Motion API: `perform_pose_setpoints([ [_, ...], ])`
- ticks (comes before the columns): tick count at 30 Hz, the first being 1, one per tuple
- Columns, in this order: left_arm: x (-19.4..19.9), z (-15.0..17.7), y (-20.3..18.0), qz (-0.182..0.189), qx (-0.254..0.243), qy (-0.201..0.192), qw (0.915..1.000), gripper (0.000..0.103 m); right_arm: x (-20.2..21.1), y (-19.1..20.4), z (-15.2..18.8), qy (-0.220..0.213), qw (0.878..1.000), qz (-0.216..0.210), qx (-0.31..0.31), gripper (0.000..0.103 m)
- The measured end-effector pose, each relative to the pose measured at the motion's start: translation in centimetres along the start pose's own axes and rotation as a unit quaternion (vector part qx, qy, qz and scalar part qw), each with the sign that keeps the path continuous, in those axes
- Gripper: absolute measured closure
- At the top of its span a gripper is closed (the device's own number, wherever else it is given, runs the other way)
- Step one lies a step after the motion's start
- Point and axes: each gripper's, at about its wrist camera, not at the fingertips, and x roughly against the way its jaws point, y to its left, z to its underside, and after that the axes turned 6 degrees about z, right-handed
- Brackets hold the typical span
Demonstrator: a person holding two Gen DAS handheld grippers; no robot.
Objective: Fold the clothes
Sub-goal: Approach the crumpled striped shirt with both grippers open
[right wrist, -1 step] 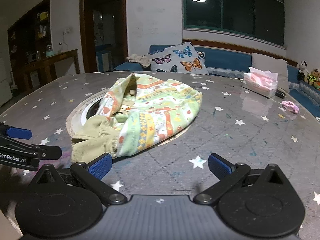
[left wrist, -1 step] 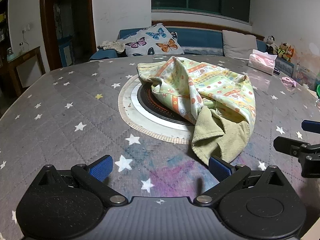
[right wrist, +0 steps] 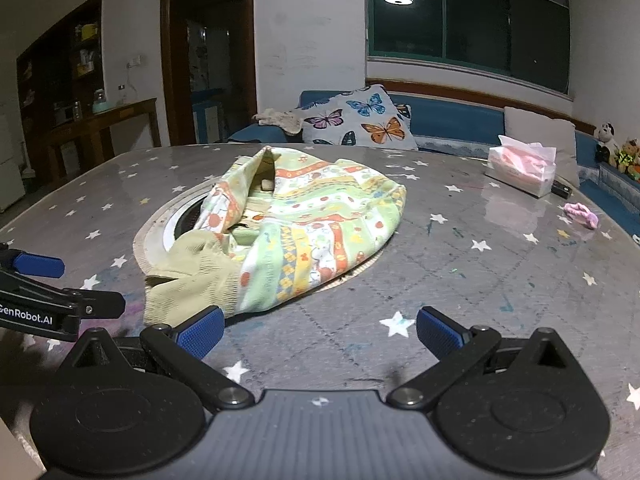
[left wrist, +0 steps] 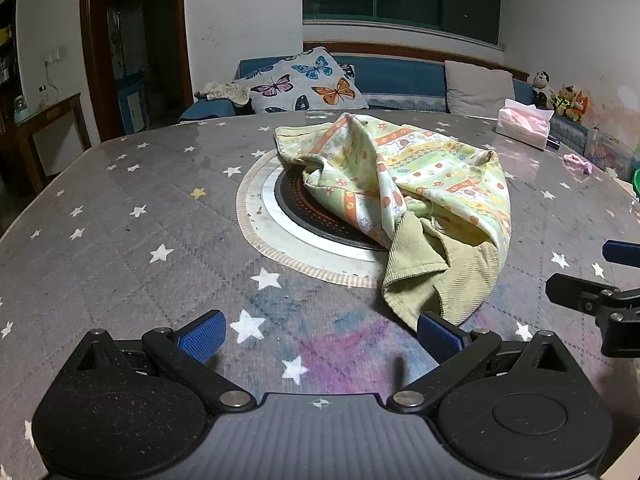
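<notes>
A crumpled child's garment [left wrist: 400,184] [right wrist: 320,224], pale green with orange and yellow printed stripes, lies in a heap at the middle of the table. Its olive ribbed hem [left wrist: 440,276] [right wrist: 192,276] points toward me. My left gripper [left wrist: 320,336] is open and empty, low over the table, with its right pad just short of the hem. My right gripper [right wrist: 320,334] is open and empty too, and its left pad is close to the hem's near edge. Each gripper's fingers [left wrist: 576,292] [right wrist: 60,304] show at the side of the other's view.
The table has a grey star-print cover [left wrist: 160,216] and a round black plate with a white ring [left wrist: 264,216] partly under the garment. A tissue box [right wrist: 520,168] and a small pink item [right wrist: 582,214] sit at the far right. A sofa with a butterfly cushion [left wrist: 308,84] stands behind.
</notes>
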Motion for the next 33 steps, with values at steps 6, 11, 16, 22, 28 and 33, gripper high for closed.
perform_pose_setpoints([
  [6, 0.1, 0.0, -0.2, 0.002, 0.002, 0.003, 1.0000, 0.000, 0.2, 0.7, 0.2, -0.002, 1.000, -0.001, 0.011, 0.000],
  [11, 1.0, 0.0, -0.3, 0.000, 0.004, 0.006, 1.0000, 0.000, 0.2, 0.7, 0.3, 0.000, 1.000, -0.013, 0.002, 0.000],
  [16, 0.8, 0.3, -0.6, -0.004, 0.002, 0.006, 1.0000, 0.000, 0.0, 0.6, 0.4, 0.007, 1.000, -0.020, -0.002, 0.000],
  [22, 0.8, 0.2, -0.6, -0.007, 0.003, 0.007, 0.9999, 0.000, -0.4, 0.8, 0.2, 0.008, 1.000, -0.030, -0.002, 0.000],
  [28, 0.5, -0.1, -0.7, -0.011, 0.004, 0.009, 0.9999, 0.000, -0.9, 0.8, 0.2, 0.012, 0.999, -0.039, -0.002, 0.000],
  [33, 0.2, -0.3, -0.9, -0.010, 0.004, 0.012, 0.9999, 0.000, -1.1, 0.8, 0.1, 0.017, 0.999, -0.042, -0.002, 0.000],
])
